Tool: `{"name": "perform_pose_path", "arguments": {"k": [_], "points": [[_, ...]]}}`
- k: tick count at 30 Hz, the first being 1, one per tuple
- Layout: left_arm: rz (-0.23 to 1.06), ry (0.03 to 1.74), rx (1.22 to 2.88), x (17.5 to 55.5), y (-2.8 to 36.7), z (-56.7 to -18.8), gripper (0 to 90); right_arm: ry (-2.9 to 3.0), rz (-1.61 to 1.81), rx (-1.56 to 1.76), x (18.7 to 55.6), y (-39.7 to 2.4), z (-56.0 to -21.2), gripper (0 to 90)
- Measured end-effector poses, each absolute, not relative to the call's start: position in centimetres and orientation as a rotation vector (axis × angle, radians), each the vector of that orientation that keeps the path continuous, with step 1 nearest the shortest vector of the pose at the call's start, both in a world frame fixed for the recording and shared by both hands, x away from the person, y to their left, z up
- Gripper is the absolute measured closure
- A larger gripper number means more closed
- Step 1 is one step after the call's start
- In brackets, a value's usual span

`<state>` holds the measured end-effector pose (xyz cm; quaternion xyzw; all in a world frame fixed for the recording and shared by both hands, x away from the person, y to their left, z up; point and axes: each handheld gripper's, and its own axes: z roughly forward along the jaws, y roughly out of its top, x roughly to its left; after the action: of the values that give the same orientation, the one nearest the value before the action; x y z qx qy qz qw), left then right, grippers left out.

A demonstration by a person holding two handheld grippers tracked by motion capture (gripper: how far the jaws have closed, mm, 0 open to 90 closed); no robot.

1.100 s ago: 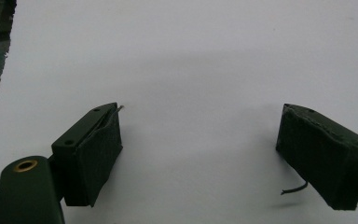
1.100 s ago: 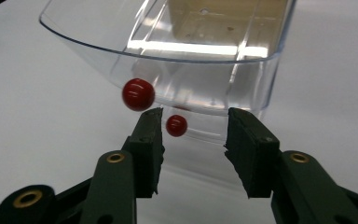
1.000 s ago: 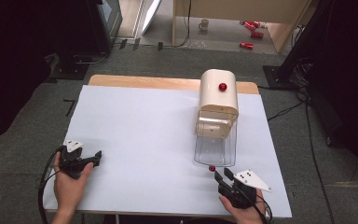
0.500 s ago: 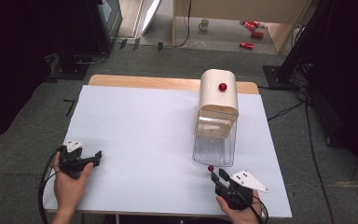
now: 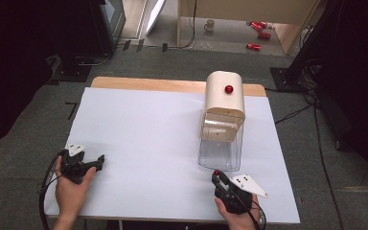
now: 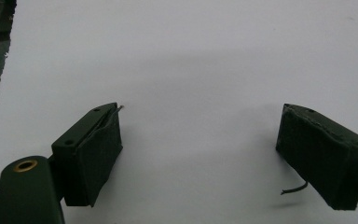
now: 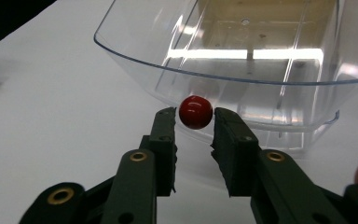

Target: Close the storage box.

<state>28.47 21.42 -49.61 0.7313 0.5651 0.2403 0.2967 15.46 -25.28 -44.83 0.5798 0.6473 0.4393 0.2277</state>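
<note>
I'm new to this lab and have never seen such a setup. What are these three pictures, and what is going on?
A person sits at a table with a white sheet and holds a two-jaw tool in each hand. One picture looks down from above; the other two come from cameras riding on each tool. The left tool is open over bare sheet. The right tool has just been closing on a small red ball, its pads touching it. Ahead stands a cream dispenser with a clear tray and a second red ball on top.

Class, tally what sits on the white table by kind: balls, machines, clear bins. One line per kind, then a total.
Red balls: 2, one on the machine, one between the right gripper's jaws
Cream machines: 1
Clear bins: 1
Total: 4
</note>
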Motion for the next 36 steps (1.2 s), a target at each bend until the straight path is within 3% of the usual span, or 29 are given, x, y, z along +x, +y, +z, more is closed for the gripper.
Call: {"name": "perform_pose_path", "arguments": {"k": [11,12,13,15,23,32,36], "points": [[0.639,1.503,1.944,28.5,21.4,-49.6,13.9,1.744,1.192,1.592,15.2,-25.6,-44.7,75.1],[0.639,1.502,1.944,28.5,21.4,-49.6,13.9,1.738,1.194,1.590,15.2,-25.7,-44.6,76.0],[0.639,1.502,1.944,28.5,21.4,-49.6,13.9,1.724,1.202,1.584,15.1,-25.9,-44.5,84.7],[0.640,1.502,1.944,28.5,21.4,-49.6,13.9,1.690,1.185,1.587,15.1,-26.2,-44.2,86.3],[0.640,1.502,1.945,28.5,21.4,-49.6,13.9,1.734,1.186,1.596,15.5,-25.9,-44.9,76.1],[0.640,1.502,1.945,28.5,21.4,-49.6,13.9,1.697,1.140,1.612,15.8,-25.1,-45.7,69.7],[0.640,1.502,1.945,28.5,21.4,-49.6,13.9,1.680,1.138,1.624,15.9,-25.0,-45.9,71.0]]}}
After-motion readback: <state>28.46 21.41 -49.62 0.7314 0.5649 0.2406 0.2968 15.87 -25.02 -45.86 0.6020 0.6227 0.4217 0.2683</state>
